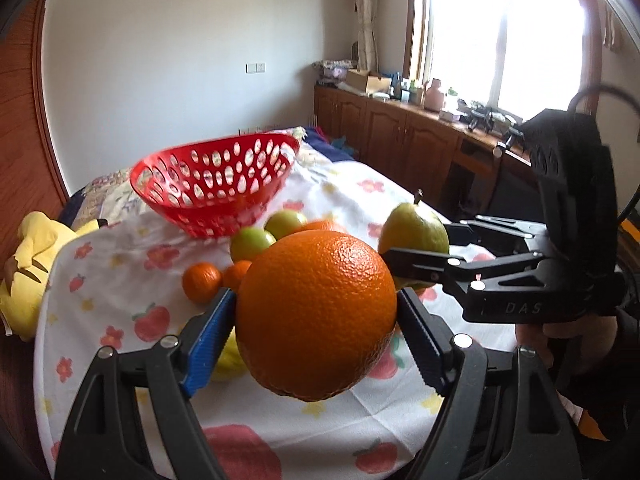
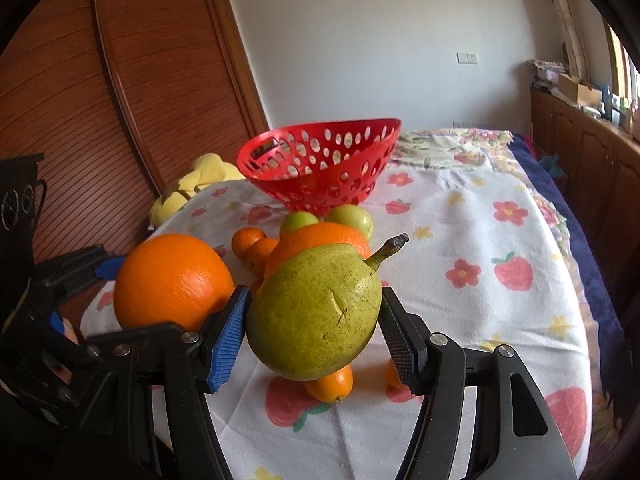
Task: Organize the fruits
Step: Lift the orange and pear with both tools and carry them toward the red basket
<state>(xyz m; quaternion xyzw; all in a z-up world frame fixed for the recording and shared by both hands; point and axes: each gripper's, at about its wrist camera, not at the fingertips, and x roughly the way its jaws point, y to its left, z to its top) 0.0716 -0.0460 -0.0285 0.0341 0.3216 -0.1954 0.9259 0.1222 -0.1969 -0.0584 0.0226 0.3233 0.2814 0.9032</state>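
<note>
A large orange (image 1: 316,312) is clamped in my left gripper (image 1: 316,320), lifted above the cloth; the same orange (image 2: 172,280) shows at the left of the right wrist view. My right gripper (image 2: 312,320) is shut on a green pear (image 2: 316,308) with its stem up; that pear (image 1: 412,228) appears to the right in the left wrist view. The empty red perforated basket (image 1: 212,188) (image 2: 320,164) stands farther back. Before it lie two green fruits (image 1: 252,242) (image 2: 298,220), small tangerines (image 1: 202,280) (image 2: 248,240) and another orange (image 2: 324,236).
A flowered white cloth (image 2: 480,240) covers the table. A yellow soft toy (image 1: 28,268) lies at its left edge. A small tangerine (image 2: 332,386) sits under the pear. Wooden cabinets (image 1: 400,136) with clutter run below the window; a wooden wardrobe (image 2: 120,100) stands to the left.
</note>
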